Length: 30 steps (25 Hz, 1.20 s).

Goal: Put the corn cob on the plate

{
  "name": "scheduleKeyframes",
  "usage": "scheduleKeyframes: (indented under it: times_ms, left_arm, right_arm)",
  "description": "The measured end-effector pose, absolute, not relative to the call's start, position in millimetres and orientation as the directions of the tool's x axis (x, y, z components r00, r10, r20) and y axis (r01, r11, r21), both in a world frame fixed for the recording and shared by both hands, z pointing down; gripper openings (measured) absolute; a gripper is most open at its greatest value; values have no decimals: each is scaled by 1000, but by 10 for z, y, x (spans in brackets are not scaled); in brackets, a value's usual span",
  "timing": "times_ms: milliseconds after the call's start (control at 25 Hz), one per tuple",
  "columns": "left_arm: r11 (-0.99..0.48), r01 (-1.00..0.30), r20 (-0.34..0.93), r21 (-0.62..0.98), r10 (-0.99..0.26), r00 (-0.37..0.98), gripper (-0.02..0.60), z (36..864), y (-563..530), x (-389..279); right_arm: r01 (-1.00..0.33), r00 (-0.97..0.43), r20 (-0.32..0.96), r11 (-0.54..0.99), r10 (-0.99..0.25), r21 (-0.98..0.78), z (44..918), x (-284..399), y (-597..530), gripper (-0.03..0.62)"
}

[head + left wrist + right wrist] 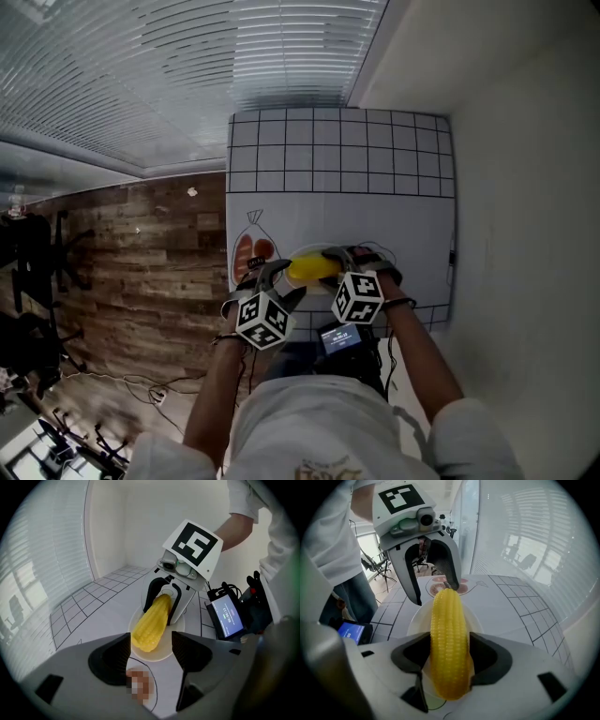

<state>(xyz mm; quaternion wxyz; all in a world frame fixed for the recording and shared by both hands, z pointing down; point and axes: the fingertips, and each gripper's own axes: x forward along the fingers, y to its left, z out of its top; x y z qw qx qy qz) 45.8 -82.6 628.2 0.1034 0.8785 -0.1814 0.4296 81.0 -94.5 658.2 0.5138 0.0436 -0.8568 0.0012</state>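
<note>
A yellow corn cob (449,639) sits between the jaws of my right gripper (449,656), which is shut on it. The cob (151,624) slopes down over a small white plate (161,652), its free end low above the dish; contact cannot be told. My left gripper (151,651) faces the right one from the other side of the plate, open with nothing between its jaws, and the cob's free end lies just ahead of them. From the head view both grippers (281,281) (342,262) meet over the plate (309,250) with the cob (312,268) between.
The plate stands on a white mat with a grid (337,150) and a drawn bag outline (251,253). A small device with a lit screen (226,616) is near the person's body. Wood floor (141,262) lies left, a white wall right.
</note>
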Motion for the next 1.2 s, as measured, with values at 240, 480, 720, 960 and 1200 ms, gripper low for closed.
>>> scheduleKeyframes:
  times_ms: [240,480,720,960,1200]
  left_arm:
    - [-899,-438,785,32,-249,568,270,6254,-816,422]
    - [-883,-469,777,22,-280,563,270,6203,-793,376]
    - [-832,-555,734,-15,-386,558,259,6037,-855,239]
    - [-649,-755,624,89,-555,551,8,5766,-1037,-29]
    - [-536,-817,560,211,-619,550,8,5631,-1031,-228]
  right_arm:
    - [-97,-494,866,995,-79,36,6458,817,-968,270]
    - [-114,-545,830,991,-118,66,6279,805,-974,262]
    - [-235,-588,776,966,-229,107,6063,819,-1026,114]
    - [-333,-598,756,940,-267,68,5917,845,-963,8]
    - [-395,-583,739,912,-339,106,5789,938,-875,8]
